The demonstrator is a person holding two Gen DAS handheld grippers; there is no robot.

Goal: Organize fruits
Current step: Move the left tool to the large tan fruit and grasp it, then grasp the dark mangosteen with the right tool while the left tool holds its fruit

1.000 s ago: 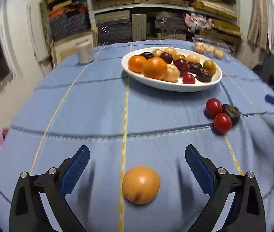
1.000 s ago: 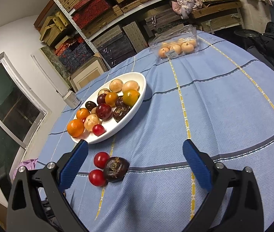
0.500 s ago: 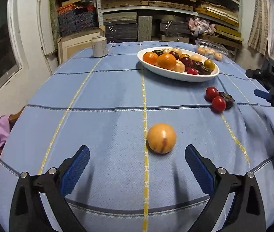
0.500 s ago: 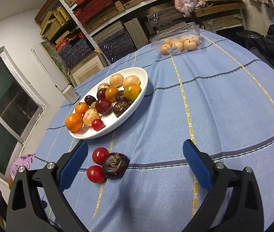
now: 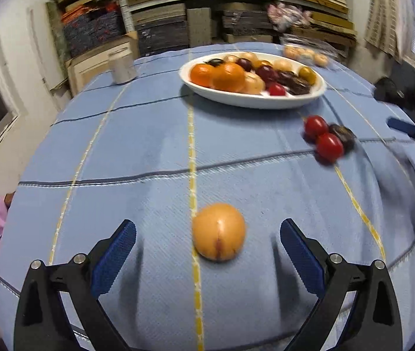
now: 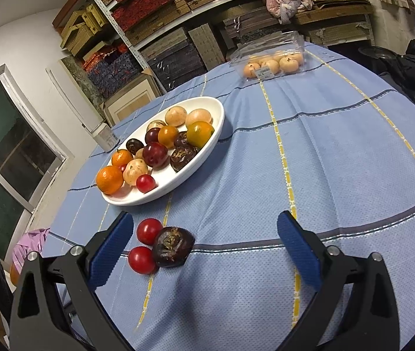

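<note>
Closer than half a second ago, the round yellow-orange fruit (image 5: pixel 218 231) sits on the blue checked tablecloth (image 5: pixel 137 152) between your left gripper's (image 5: pixel 207 242) wide-spread blue pads, untouched. Your right gripper (image 6: pixel 204 242), equally agape and empty, hangs above two red cherry tomatoes (image 6: pixel 144 245) and a dark wrinkled fruit (image 6: pixel 173 247) near the white oval plate (image 6: pixel 190 172) of mixed fruit.

bare cloth (image 5: pixel 149 146) btwn left gripper (image 5: pixel 207 241) & plate (image 5: pixel 251 102).
</note>
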